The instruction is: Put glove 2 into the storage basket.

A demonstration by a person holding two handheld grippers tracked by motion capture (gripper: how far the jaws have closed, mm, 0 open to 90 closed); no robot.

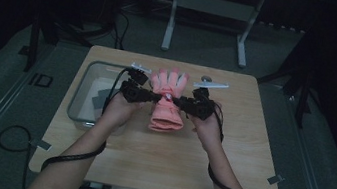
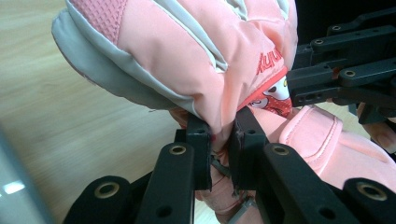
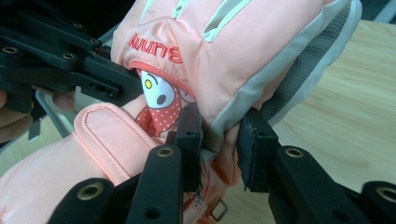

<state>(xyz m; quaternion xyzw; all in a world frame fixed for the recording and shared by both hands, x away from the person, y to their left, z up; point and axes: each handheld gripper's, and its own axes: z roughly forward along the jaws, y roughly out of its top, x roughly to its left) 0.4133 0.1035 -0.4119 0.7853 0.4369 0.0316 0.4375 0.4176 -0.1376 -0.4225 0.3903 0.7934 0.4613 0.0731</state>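
Pinched from both sides, a pink glove (image 1: 168,102) is held above the middle of the wooden tabletop (image 1: 157,158). The left claw (image 2: 220,142) is pressed together on a fold at one edge of the glove, near its wrist. The right claw (image 3: 219,135) is clamped on the grey-trimmed fabric at the opposite edge. The glove's fingers are pointed away from the person, the cuff toward them. A clear plastic bin (image 1: 86,93) is seen just beside the left hand (image 1: 118,110).
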